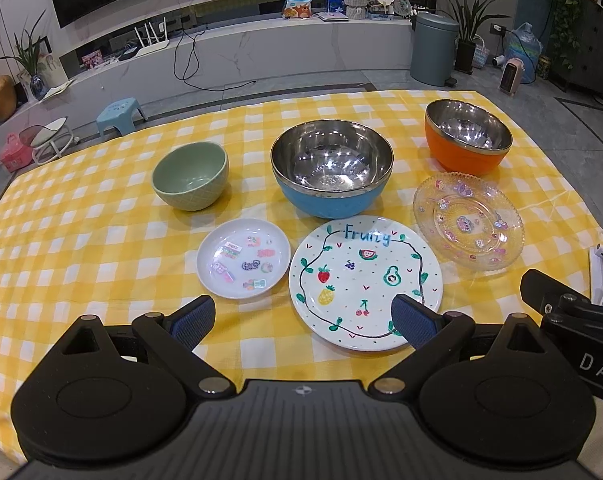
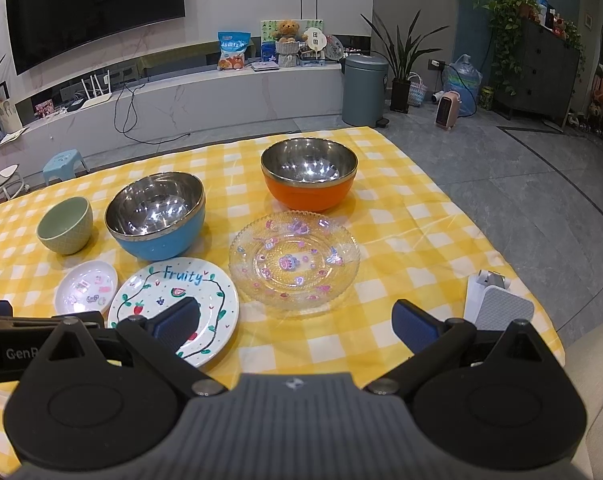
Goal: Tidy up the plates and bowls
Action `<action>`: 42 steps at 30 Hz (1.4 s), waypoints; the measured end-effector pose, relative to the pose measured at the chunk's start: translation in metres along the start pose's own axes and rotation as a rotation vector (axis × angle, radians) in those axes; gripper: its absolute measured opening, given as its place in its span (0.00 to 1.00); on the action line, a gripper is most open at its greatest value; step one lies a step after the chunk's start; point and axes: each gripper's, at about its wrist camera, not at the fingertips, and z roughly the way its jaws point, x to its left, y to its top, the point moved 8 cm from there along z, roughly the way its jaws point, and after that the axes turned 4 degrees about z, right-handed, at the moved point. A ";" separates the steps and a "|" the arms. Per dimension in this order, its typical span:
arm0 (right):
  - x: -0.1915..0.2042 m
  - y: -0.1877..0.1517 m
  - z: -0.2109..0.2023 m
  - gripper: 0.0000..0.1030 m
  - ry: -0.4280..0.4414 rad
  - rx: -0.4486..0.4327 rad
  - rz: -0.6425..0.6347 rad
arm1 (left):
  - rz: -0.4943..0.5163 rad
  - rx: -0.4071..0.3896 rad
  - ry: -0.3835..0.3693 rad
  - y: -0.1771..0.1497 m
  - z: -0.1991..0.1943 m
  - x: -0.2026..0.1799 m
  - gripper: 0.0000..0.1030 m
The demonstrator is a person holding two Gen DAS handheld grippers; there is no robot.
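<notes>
On the yellow checked cloth stand three bowls in a back row: a green ceramic bowl (image 1: 190,175), a large blue steel-lined bowl (image 1: 331,168) and an orange steel-lined bowl (image 1: 467,134). In front lie a small white sticker plate (image 1: 243,262), a white "Fruity" plate (image 1: 365,280) and a clear glass plate (image 1: 468,227). My left gripper (image 1: 303,320) hangs open near the front edge, its right finger over the Fruity plate's rim. My right gripper (image 2: 297,325) is open too, just in front of the glass plate (image 2: 294,262), holding nothing.
A white and grey device (image 2: 497,306) lies on the cloth at the right edge (image 2: 541,320). The right gripper's body (image 1: 573,320) shows at the right of the left wrist view. Beyond the table are a grey bin (image 2: 364,90), a blue stool (image 1: 119,114) and a TV bench.
</notes>
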 end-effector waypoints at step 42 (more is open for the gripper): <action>0.002 0.000 0.002 0.97 0.003 0.007 -0.004 | 0.021 0.002 -0.001 -0.001 0.003 -0.002 1.00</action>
